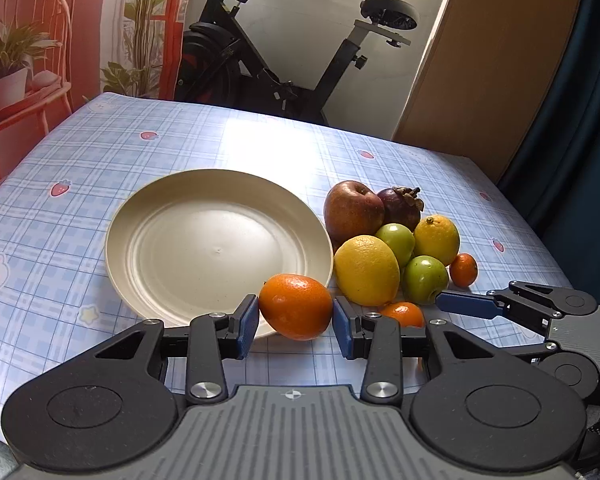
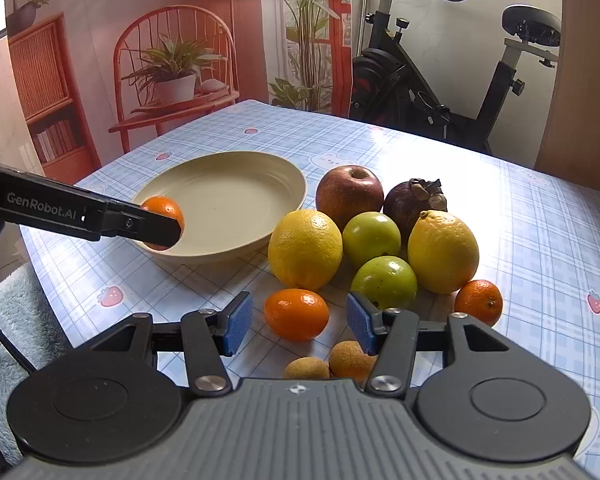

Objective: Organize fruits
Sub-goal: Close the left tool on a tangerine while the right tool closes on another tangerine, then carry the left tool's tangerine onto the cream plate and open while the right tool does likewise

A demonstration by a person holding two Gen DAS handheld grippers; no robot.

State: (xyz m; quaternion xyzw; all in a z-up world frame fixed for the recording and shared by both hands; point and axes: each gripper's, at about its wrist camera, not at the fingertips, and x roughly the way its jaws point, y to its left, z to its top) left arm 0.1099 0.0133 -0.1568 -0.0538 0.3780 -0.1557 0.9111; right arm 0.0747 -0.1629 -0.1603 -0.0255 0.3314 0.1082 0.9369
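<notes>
The left hand-held gripper (image 1: 295,322) is clamping a small orange (image 1: 295,306) between its blue pads, holding it over the near rim of the cream plate (image 1: 172,216), which is lying at about 11 o'clock from it. The orange's long axis is running across the jaws. The right hand-held gripper (image 2: 296,322) is standing apart around another small orange (image 2: 296,314) on the desk (image 2: 540,232), pads not touching it. Counting: three small oranges, two lemons (image 2: 305,249), two green fruits (image 2: 371,239), one apple (image 2: 349,192), one mangosteen (image 2: 414,196), two brown fruits (image 2: 350,360), one plate.
</notes>
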